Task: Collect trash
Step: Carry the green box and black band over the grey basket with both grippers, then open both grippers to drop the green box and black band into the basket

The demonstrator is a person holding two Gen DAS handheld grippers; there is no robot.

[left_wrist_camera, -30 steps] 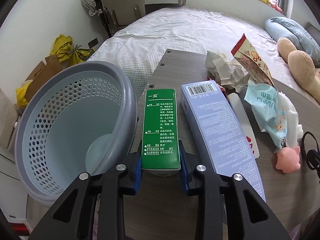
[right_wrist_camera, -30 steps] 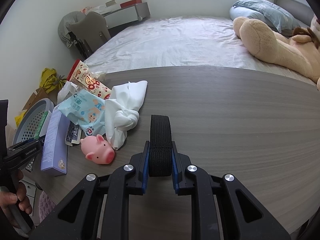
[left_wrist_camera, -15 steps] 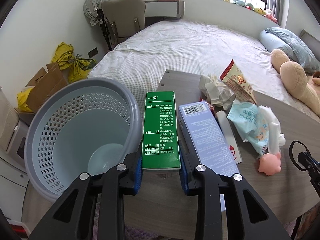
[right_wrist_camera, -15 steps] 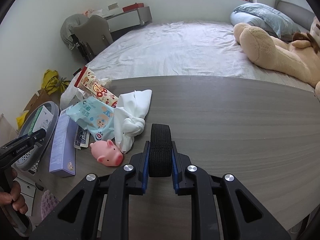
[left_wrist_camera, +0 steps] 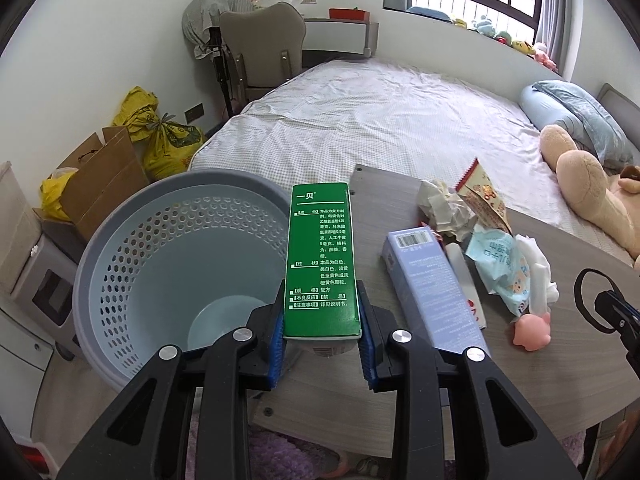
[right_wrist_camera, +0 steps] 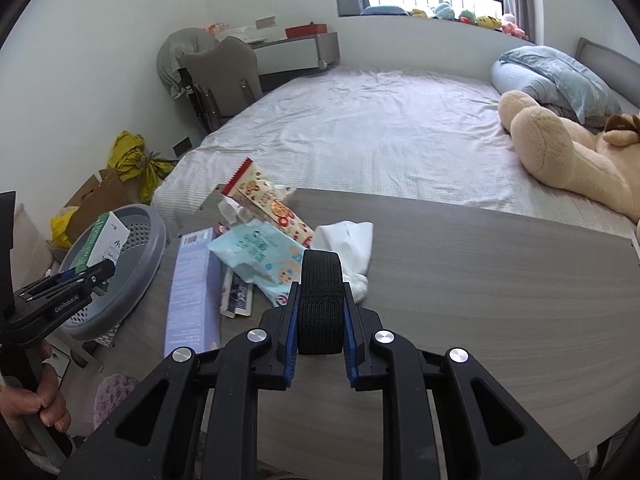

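Both hands have risen off the worktop, left fingers clamping the green medicine box beside the basket for dropping, right fingers pinching a black strap loop.

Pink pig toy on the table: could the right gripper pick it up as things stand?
Probably not yet. The right gripper is shut on a black band, so its jaws are full. The pink pig toy lies uncovered on the table beside the wrappers.

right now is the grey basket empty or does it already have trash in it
Empty as far as shown: the grey basket has a bare pale floor. The green box is clamped in the left claw beside its rim, not inside.
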